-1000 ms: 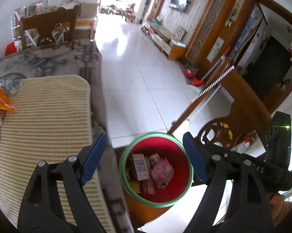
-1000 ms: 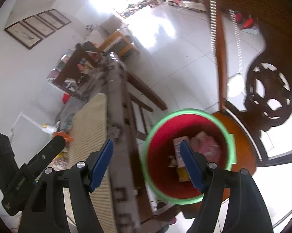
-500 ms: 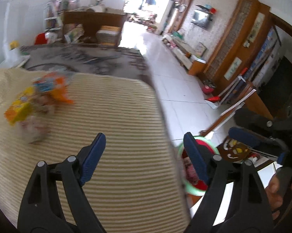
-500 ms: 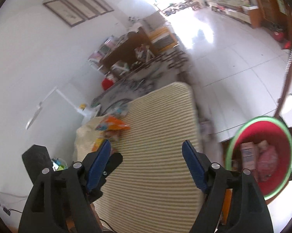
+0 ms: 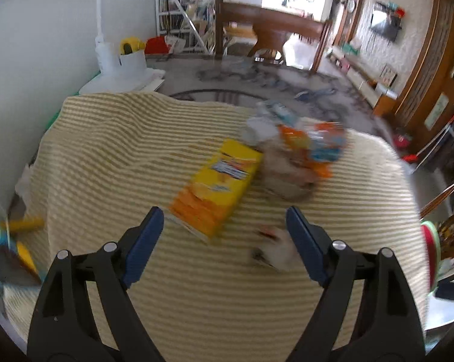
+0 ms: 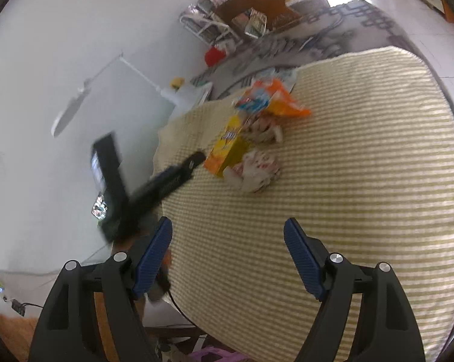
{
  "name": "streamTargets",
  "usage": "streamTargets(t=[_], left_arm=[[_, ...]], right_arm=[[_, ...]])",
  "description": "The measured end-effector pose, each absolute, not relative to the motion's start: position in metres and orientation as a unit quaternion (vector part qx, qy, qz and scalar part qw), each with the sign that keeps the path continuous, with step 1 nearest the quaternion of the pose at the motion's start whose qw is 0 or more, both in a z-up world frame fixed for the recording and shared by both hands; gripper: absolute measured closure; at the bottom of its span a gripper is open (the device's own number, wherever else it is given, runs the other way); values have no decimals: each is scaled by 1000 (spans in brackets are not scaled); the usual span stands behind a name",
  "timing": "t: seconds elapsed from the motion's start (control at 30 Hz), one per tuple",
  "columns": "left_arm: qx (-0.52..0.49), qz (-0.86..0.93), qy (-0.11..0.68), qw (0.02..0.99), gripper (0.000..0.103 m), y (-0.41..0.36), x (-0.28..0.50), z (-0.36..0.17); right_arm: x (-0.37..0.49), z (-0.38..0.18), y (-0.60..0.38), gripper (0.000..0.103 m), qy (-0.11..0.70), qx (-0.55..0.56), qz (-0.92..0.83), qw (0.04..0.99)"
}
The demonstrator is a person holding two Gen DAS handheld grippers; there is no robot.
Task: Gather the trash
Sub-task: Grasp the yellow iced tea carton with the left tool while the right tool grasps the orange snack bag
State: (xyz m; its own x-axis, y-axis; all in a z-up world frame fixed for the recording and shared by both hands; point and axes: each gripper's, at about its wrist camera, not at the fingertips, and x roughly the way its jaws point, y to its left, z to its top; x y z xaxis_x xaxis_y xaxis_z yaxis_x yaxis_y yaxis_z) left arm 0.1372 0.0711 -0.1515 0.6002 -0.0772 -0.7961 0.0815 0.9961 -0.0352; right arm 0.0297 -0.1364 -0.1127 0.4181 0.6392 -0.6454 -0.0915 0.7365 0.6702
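A yellow-orange carton [image 5: 217, 184] lies on the striped cloth [image 5: 196, 295], just ahead of my open, empty left gripper [image 5: 223, 241]. A crumpled white wrapper [image 5: 279, 252] lies by its right finger. An orange-blue snack bag [image 5: 311, 147] and a crumpled paper wad [image 5: 287, 178] lie beyond. In the right wrist view the carton [image 6: 227, 147], white wrapper [image 6: 257, 169] and snack bag [image 6: 272, 99] lie well ahead of my open, empty right gripper [image 6: 227, 256]. The left gripper [image 6: 166, 181] shows there beside the carton. The red bin's green rim [image 5: 432, 256] peeks past the table's right edge.
A white lamp base and cup [image 5: 121, 66] stand at the table's back left by the wall. Yellow and green toys [image 5: 12, 235] lie off the cloth's left edge. A grey patterned cover [image 5: 257, 78] lies behind. A wooden chair [image 5: 453, 235] stands beside the bin.
Both grippers have swung away from the red bin to the left and now face the trash pile on the striped cloth. The left gripper has closed in on the carton.
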Motion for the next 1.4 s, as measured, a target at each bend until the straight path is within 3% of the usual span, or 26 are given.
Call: streamTargets(t=[0.33,0.4,0.43,0.57,0.73,0.9,1.2,1.27,1.33,1.4], left_arm=[[58,-80,526,845,22,71,215,-215],[41,-91,533,840,33,73,218,-219],[36,-90,530,843,34,74,217,-218],[17,-95,528,844,40,81,204,-213],[-15,-86,513,854,40,97,162,-193],[-56,-72,498,863,40,110,122,-175],[-79,-60,486,869,39,114,89,-161],[-77,-59,484,869,39,113,86,-158],[-76,-58,484,870,39,112,84,-158],[-74,-57,486,869,39,111,83,-158]], right_arm=[[37,-120,-148,28,491,296,159,804],[39,-122,-150,28,493,294,153,805],[41,-123,-150,28,494,292,150,805],[60,-126,-144,28,498,270,141,812],[106,-124,-131,28,489,196,125,841],[166,-130,-128,23,470,211,107,850],[227,-166,-92,22,510,195,107,831],[230,-172,-88,32,516,195,106,827],[231,-175,-85,69,522,190,107,825],[230,-176,-83,71,525,194,118,820]])
